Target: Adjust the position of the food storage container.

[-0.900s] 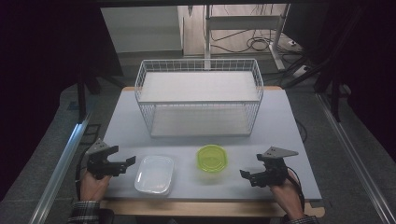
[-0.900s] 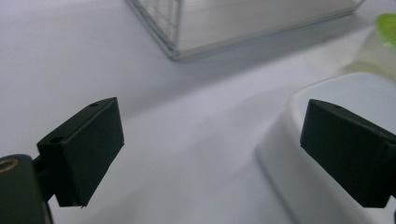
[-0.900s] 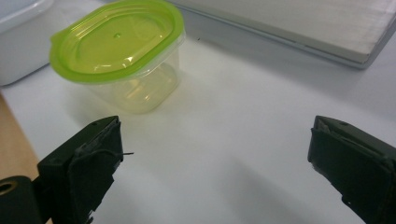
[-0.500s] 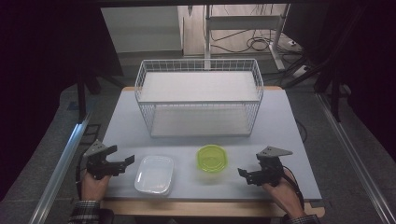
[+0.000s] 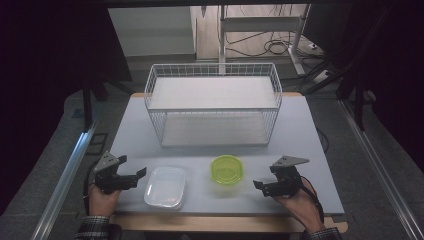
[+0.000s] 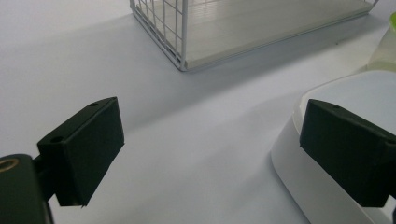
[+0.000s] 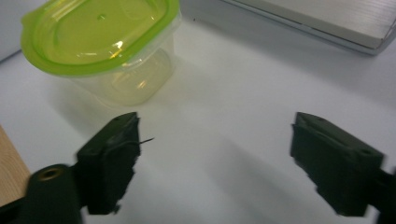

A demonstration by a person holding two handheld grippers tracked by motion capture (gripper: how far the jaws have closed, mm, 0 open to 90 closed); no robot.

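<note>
both empty, left gripper (image 5: 131, 176) gaping beside the white tub (image 5: 165, 187), right gripper (image 5: 265, 187) gaping near the green-lidded tub (image 5: 227, 169) at the table's (image 5: 305, 135) front; likely light, slick, thin plastic, best pinched at the rims.

A pale bench (image 5: 310, 135) carries a white wire basket (image 5: 213, 107), a white tub (image 5: 165, 187) and a green-lidded container (image 5: 227, 169).

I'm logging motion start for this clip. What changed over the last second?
The right gripper crept slightly left toward the green-lidded container, jaws open and empty. The left gripper sits open beside the white container, about as before. Both containers and the wire basket stayed put.
</note>
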